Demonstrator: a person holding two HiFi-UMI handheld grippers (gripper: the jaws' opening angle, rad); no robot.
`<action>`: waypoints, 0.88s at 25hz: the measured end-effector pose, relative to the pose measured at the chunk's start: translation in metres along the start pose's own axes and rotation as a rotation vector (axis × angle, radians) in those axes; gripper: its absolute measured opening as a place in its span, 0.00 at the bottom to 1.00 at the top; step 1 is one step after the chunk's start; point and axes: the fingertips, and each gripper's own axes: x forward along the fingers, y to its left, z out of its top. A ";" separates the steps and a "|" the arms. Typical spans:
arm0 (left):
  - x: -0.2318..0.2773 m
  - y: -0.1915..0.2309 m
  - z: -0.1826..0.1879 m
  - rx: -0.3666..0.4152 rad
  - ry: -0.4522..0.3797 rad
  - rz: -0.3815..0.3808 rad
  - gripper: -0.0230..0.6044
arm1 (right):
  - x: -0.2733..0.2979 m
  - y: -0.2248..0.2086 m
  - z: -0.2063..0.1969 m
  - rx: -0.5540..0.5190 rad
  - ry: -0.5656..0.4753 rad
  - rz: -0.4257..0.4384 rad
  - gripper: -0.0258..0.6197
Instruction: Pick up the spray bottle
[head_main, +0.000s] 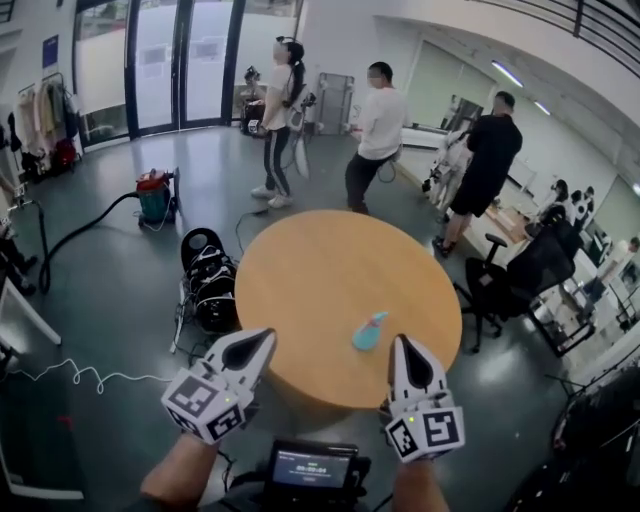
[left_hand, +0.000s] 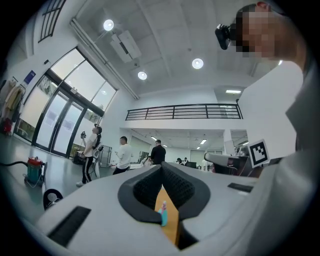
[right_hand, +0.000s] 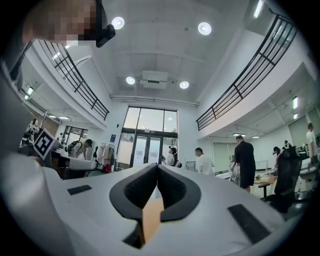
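A small teal spray bottle (head_main: 368, 331) with a pale pink head lies on its side on the round wooden table (head_main: 320, 290), near the table's front right. My left gripper (head_main: 268, 340) is shut and empty, at the table's near left edge, left of the bottle. My right gripper (head_main: 400, 346) is shut and empty too, just right of the bottle and a little nearer to me. In the left gripper view the bottle (left_hand: 163, 211) shows small through the gap below the closed left gripper (left_hand: 161, 170). The right gripper view shows only the closed right gripper (right_hand: 157, 170) and a strip of table (right_hand: 151, 220).
Three people (head_main: 380, 130) stand beyond the table. A black office chair (head_main: 520, 275) stands at the table's right. A black bag (head_main: 210, 280) and cables lie on the floor at its left, a red-topped vacuum (head_main: 155, 195) farther back. A device with a screen (head_main: 312, 468) sits below my hands.
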 end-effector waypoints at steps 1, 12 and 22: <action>0.004 0.002 -0.001 -0.001 0.002 0.000 0.04 | 0.005 -0.002 0.000 -0.003 -0.001 0.004 0.05; 0.076 0.020 0.002 0.040 0.013 0.058 0.04 | 0.071 -0.056 -0.008 0.020 -0.039 0.085 0.05; 0.157 0.027 -0.003 0.052 0.007 0.121 0.04 | 0.119 -0.124 -0.016 0.028 -0.061 0.183 0.08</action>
